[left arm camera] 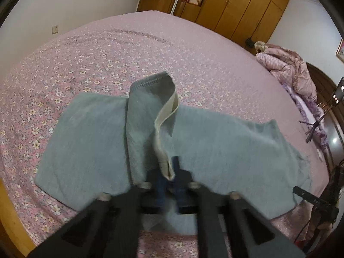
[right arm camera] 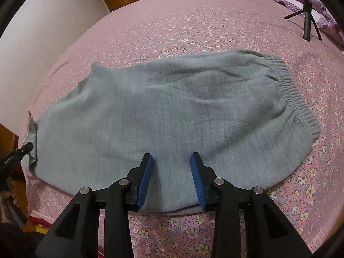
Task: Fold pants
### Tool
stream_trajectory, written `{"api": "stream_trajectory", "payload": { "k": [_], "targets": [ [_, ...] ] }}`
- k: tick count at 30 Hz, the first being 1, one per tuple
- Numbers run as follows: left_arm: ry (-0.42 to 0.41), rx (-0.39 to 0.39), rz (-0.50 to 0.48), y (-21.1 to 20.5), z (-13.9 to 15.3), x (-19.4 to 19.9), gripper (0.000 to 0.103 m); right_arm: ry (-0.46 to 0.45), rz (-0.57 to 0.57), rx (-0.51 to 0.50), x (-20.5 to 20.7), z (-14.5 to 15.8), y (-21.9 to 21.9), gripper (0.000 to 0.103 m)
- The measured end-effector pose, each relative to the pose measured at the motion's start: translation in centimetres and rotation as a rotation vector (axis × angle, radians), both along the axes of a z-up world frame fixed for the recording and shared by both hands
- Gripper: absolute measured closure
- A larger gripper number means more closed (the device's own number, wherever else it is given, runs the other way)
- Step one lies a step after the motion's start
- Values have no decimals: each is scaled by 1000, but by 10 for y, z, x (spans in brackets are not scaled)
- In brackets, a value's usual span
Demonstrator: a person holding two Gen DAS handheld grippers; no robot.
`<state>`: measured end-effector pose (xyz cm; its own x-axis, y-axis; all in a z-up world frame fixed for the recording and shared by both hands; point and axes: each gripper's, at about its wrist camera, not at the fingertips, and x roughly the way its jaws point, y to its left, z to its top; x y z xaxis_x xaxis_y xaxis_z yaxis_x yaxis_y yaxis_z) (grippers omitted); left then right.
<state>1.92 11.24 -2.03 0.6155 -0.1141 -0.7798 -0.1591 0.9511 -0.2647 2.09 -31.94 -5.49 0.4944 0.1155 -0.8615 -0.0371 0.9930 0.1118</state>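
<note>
Pants (right arm camera: 167, 116): grey-blue knit, soft, lying across the near edge of the bed (right arm camera: 193, 21) on a pink floral sheet. Right gripper (right arm camera: 172, 167): blue-padded jaws spread wide over the near hem, clasping nothing. Left gripper (left arm camera: 169, 172): pinched on a raised pant leg, cream lining showing; only the left view shows this. Elastic waistband (right arm camera: 296, 99): gathered, seen in the right view. Beyond: tripod (right arm camera: 307, 13), wooden wardrobe (left arm camera: 236, 6).

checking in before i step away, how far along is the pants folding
Midway. Done: the grey pants lie flat on the bed. In hand: the left gripper is shut on a leg cuff, lifting it over. Left: laying that fold down; the right gripper is open over the near edge.
</note>
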Motion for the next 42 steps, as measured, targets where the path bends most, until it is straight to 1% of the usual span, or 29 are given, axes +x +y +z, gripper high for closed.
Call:
{"api": "stream_trajectory", "payload": {
  "k": [3, 6, 8, 11, 13, 15, 18, 19, 22, 23, 24, 26, 27, 28, 29, 30, 32, 34, 36, 37, 38, 39, 40, 41, 42],
  "targets": [
    [-46, 17, 28, 14, 12, -11, 100, -2, 1, 6, 0, 0, -2, 65],
    [-51, 33, 90, 36, 19, -20, 100, -8, -2, 10, -1, 0, -2, 65],
    [-37, 44, 139, 53, 17, -26, 100, -10, 1, 7, -1, 0, -1, 64],
    [4, 61, 211, 77, 6, -38, 100, -11, 3, 4, -1, 0, 0, 64],
    [36, 63, 233, 89, -6, -40, 100, -11, 2, 3, -1, 0, 0, 64],
    [69, 93, 254, 94, -18, -40, 99, -10, 3, -3, -1, 0, 1, 64],
    [84, 131, 274, 96, -24, -41, 89, -6, 6, -23, 0, 0, 5, 64],
    [82, 144, 271, 96, -23, -41, 89, -3, 8, -32, 1, 1, 6, 64],
    [81, 221, 255, 89, -13, -41, 89, 14, 6, -70, 4, 5, 14, 64],
    [74, 233, 244, 85, -7, -40, 88, 14, 8, -76, 5, 9, 18, 64],
    [61, 229, 226, 81, -1, -40, 87, 6, 17, -69, 6, 13, 21, 64],
    [34, 197, 186, 74, 9, -36, 80, -23, 52, -45, 11, 24, 32, 64],
    [20, 178, 159, 68, 13, -32, 73, -31, 71, -44, 15, 28, 39, 64],
    [10, 165, 138, 62, 15, -28, 70, -40, 97, -47, 20, 32, 49, 64],
    [1, 151, 116, 57, 18, -23, 70, -44, 120, -50, 25, 34, 57, 64],
    [-7, 136, 87, 50, 18, -14, 70, -49, 143, -49, 30, 36, 65, 64],
    [-7, 126, 62, 45, 16, -3, 70, -46, 195, -52, 44, 36, 84, 72],
    [-4, 115, 23, 37, 9, 13, 70, -32, 244, -63, 64, 31, 108, 76],
    [51, 173, 29, 31, -1, 31, 70, -9, 257, -39, 82, 23, 120, 76],
    [86, 202, 45, 33, -11, 37, 70, 12, 259, -22, 92, 17, 126, 76],
    [114, 214, 57, 36, -19, 42, 70, 41, 259, -15, 104, 6, 133, 76],
    [108, 196, 55, 40, -22, 43, 69, 65, 256, -29, 114, -5, 139, 76],
    [98, 172, 56, 44, -23, 42, 69, 26, 255, -46, 121, -9, 145, 76],
    [102, 167, 53, 46, -23, 43, 69, -13, 262, -60, 123, -8, 150, 76],
    [104, 168, 46, 48, -24, 44, 69, -14, 264, -82, 128, -11, 155, 76]
  ]
}}
